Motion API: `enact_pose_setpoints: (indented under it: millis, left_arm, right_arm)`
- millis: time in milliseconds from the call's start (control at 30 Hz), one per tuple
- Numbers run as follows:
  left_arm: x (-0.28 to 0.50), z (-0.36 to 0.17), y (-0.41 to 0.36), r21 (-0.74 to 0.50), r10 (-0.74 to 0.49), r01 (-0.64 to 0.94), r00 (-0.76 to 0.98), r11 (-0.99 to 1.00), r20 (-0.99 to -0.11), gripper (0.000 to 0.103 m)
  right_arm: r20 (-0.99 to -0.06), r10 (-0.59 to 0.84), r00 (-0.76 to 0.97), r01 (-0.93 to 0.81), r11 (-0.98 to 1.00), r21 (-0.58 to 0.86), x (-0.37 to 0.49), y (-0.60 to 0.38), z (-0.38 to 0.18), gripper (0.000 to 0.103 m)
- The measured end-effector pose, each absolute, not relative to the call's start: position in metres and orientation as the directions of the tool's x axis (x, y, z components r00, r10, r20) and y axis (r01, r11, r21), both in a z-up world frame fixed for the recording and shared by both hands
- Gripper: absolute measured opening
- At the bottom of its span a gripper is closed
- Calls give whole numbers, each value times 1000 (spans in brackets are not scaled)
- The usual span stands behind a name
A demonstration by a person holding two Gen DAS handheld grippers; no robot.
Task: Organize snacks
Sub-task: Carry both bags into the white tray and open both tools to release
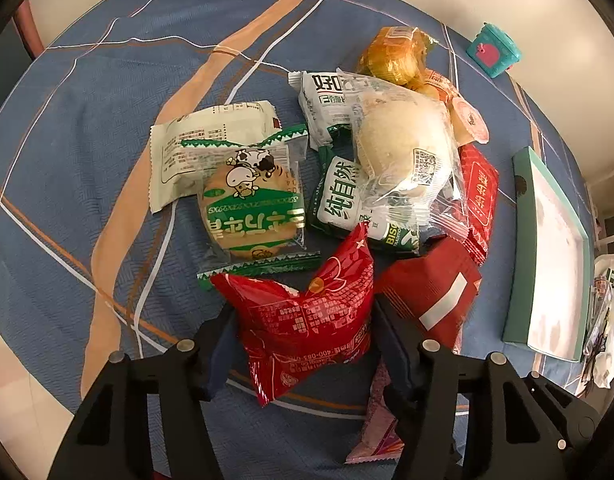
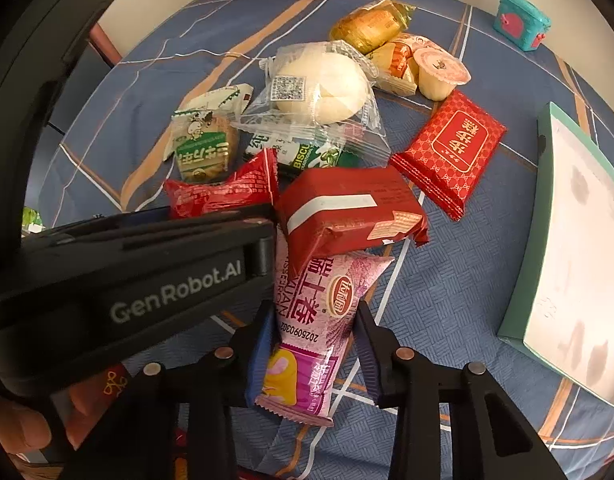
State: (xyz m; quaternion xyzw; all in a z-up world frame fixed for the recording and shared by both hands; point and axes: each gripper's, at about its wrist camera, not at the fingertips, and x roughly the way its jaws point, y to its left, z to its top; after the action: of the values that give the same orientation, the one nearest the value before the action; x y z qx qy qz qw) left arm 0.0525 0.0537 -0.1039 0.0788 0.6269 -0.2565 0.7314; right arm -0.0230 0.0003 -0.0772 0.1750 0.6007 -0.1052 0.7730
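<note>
My left tool point(image 1: 303, 336) pinches a puffy red bag point(image 1: 307, 320) between its two fingers. My right tool point(image 2: 311, 340) pinches a pink snack stick point(image 2: 315, 320) the same way. Both tools are low over the desk point(image 1: 87, 120), which has a blue cloth with orange and white lines.

From the left camera I see the pile from the front. A cow cookie pack point(image 1: 253, 204) lies on a cream wrapper point(image 1: 203, 144). Beside them are green and white biscuit packs point(image 1: 339, 196) with a clear bag holding a white bun point(image 1: 403, 144) on top. A gold pack point(image 1: 395, 56) sits at the far end. Only a corner of the pink snack stick shows here, low down behind my right finger.

The right camera shows more of that stick, with its writing. It also shows my left tool from the side, black with "GenRobot.AI" on it, and my hand point(image 2: 23, 428) holding it. The dark red box pack point(image 2: 347, 208) lies on the far end of the pink stick. The flat red patterned pack point(image 2: 455, 152) lies by itself on the cloth here, and the jelly cup point(image 2: 439, 72) is easy to see beside an orange and white pack.

Both cameras show a pale green box point(image 2: 567, 248) on the right and a small teal toy box point(image 2: 521, 20) at the far edge.
</note>
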Motion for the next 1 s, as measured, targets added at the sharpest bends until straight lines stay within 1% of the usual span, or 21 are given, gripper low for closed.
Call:
enact_pose_setpoints:
  millis: [367, 733, 1000]
  left_arm:
    - [47, -74, 61, -238, -326, 479, 110, 845, -939, 58]
    - [48, -34, 76, -264, -370, 455, 162, 851, -915, 57]
    - [47, 3, 73, -234, -360, 432, 239, 871, -902, 57]
  right_arm:
    - [-950, 49, 307, 376, 911, 169, -37, -10, -52, 38]
    - [-903, 41, 428, 379, 899, 220, -52, -23, -13, 38]
    - [-878, 0, 478, 433, 870, 236, -56, -41, -2, 38]
